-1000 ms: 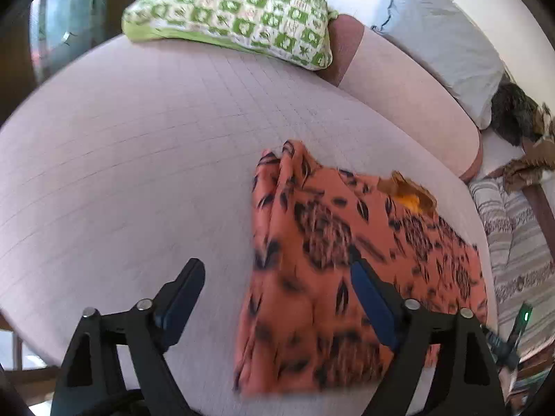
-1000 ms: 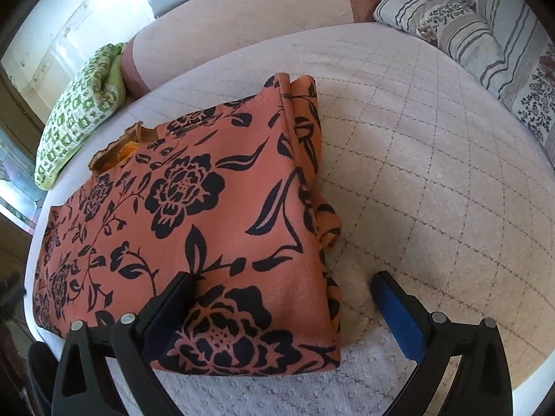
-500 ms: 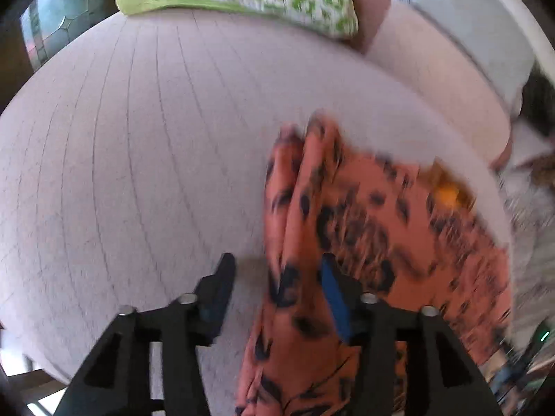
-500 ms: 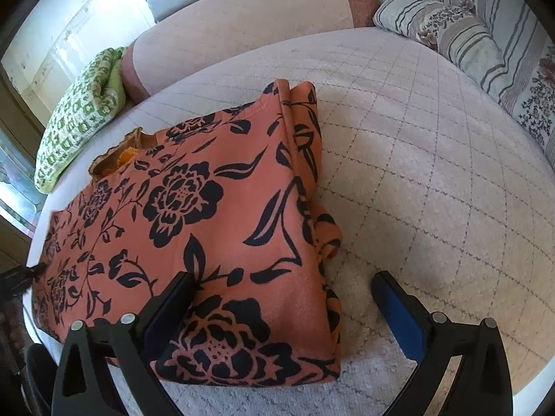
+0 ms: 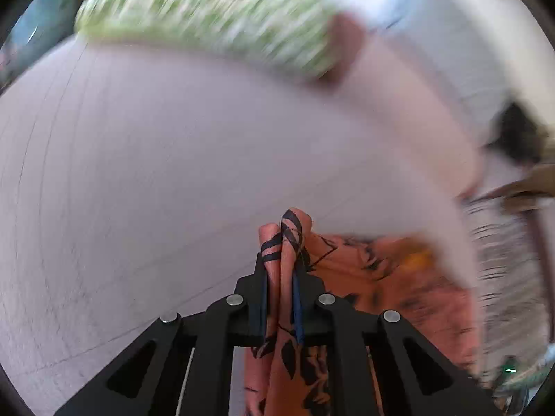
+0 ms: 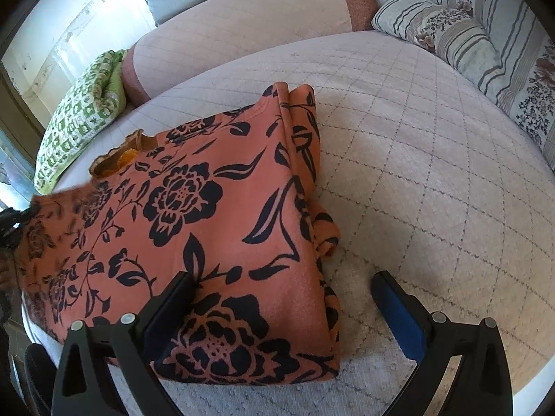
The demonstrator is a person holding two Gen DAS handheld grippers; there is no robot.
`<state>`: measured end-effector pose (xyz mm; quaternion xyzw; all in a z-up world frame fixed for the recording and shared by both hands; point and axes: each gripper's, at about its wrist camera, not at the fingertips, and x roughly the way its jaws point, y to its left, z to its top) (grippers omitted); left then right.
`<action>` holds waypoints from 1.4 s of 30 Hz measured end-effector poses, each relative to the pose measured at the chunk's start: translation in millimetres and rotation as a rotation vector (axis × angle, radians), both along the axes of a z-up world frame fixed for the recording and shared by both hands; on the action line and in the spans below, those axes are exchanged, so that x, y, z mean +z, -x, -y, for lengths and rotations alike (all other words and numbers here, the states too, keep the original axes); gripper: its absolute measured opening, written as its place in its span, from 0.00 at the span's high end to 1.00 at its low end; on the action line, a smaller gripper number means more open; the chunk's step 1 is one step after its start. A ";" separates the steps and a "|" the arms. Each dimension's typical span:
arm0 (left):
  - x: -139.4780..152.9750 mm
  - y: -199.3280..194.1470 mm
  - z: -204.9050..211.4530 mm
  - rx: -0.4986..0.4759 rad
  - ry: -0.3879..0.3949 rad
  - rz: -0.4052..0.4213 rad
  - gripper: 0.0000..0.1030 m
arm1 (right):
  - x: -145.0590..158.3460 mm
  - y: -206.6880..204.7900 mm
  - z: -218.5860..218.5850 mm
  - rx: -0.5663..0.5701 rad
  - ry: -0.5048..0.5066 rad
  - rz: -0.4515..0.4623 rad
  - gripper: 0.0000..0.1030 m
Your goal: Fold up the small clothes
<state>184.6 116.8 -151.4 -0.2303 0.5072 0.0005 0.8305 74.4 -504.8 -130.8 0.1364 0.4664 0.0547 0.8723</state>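
A: A quilted bed (image 6: 433, 159) fills both views, with a green checked pillow (image 6: 79, 121) at ten o'clock and striped cushions (image 6: 461, 31) at two o'clock in the right wrist view.

B: And the garment?

A: The orange floral top (image 6: 215, 215) lies flat on the bed, partly folded, its bunched edge running towards twelve o'clock.

B: The grippers?

A: The left gripper (image 5: 280, 291) is clamped on a gathered corner of the top, cloth poking out towards twelve o'clock. The right gripper (image 6: 281, 308) is spread wide over the near end, one finger on the cloth at nine o'clock, the other over bare bed at three o'clock.

B: Which step?

A: I judge a fold is starting: the left has its corner, the right hasn't gripped yet. Next, the right should close on the near edge, then both should carry the cloth across evenly.
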 end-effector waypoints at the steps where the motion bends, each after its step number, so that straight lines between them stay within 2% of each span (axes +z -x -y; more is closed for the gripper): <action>1: -18.3 3.4 -7.0 0.021 0.023 -0.036 0.84 | -0.5 -0.9 -1.3 -0.003 0.004 0.002 0.00; 3: -6.9 11.9 -9.7 0.028 0.014 0.007 0.81 | -0.2 -1.1 -2.1 -0.004 0.011 0.002 0.00; 5: 6.6 19.5 1.4 0.024 -0.076 0.025 0.73 | 0.0 1.8 0.9 0.000 -0.001 0.001 0.00; 6: 10.9 22.5 6.3 0.017 -0.110 0.027 0.65 | 0.2 3.4 2.9 -0.005 -0.014 0.005 0.00; 9: 23.8 34.0 15.0 0.021 -0.205 0.025 0.58 | 0.5 1.6 2.4 -0.015 -0.008 -0.008 0.00; 11: 34.0 53.8 16.0 0.010 -0.263 0.048 0.48 | 6.8 2.6 0.2 -0.017 0.004 -0.013 0.00; 13: 44.2 68.2 24.6 0.006 -0.336 0.078 0.38 | 20.2 6.6 -1.7 -0.015 -0.015 0.026 0.00; 16: 52.0 83.3 26.4 -0.008 -0.409 0.098 0.38 | 47.3 13.5 -4.8 -0.012 -0.028 0.134 0.00; 18: 51.6 81.8 32.6 -0.015 -0.417 0.091 0.37 | 48.6 8.7 -7.4 0.009 -0.048 0.138 0.00; 20: 51.3 80.7 44.1 -0.024 -0.415 0.092 0.37 | 25.7 -7.6 -9.2 0.029 -0.060 0.025 0.00; 21: 53.1 81.4 50.5 -0.031 -0.421 0.094 0.37 | 3.5 -18.7 -6.8 0.008 -0.061 -0.099 0.00; 22: 55.9 82.9 56.4 -0.041 -0.433 0.104 0.35 | -4.2 -22.1 -3.9 -0.011 -0.078 -0.137 0.00; 25: 64.3 91.6 68.1 -0.050 -0.486 0.151 0.24 | 28.1 -11.1 -2.3 -0.022 -0.126 -0.029 0.00; 27: 68.5 94.1 74.5 -0.053 -0.502 0.165 0.24 | 45.0 -6.7 -3.6 -0.006 -0.122 0.057 0.00; 29: 71.4 94.7 83.3 -0.063 -0.493 0.156 0.24 | 42.2 -10.2 -4.9 0.010 -0.084 0.080 0.00; 30: 72.3 95.0 86.7 -0.072 -0.493 0.150 0.24 | 24.8 -17.1 -3.8 0.018 -0.072 0.027 0.00; 31: 74.7 96.7 89.8 -0.082 -0.501 0.153 0.24 | -3.2 -26.0 0.4 -0.002 -0.069 -0.105 0.01; 32: 77.9 99.4 92.1 -0.092 -0.512 0.162 0.24 | -12.4 -26.9 3.8 -0.014 -0.098 -0.132 0.01; 33: 81.3 102.1 93.9 -0.098 -0.530 0.177 0.24 | 0.8 -19.6 5.6 -0.028 -0.108 -0.062 0.00; 35: 88.8 105.5 97.1 -0.090 -0.573 0.200 0.24 | 22.4 -12.0 8.3 -0.052 -0.133 -0.029 0.00; 37: 93.4 105.8 98.8 -0.077 -0.563 0.206 0.23 | 38.3 -9.0 7.6 -0.036 -0.141 0.043 0.00; 39: 100.1 108.6 102.2 -0.077 -0.531 0.224 0.24 | 40.1 -15.8 3.8 -0.044 -0.052 0.036 0.00; 42: 108.6 112.5 109.8 -0.092 -0.552 0.250 0.24 | 41.5 -24.4 7.3 -0.066 -0.113 0.043 0.00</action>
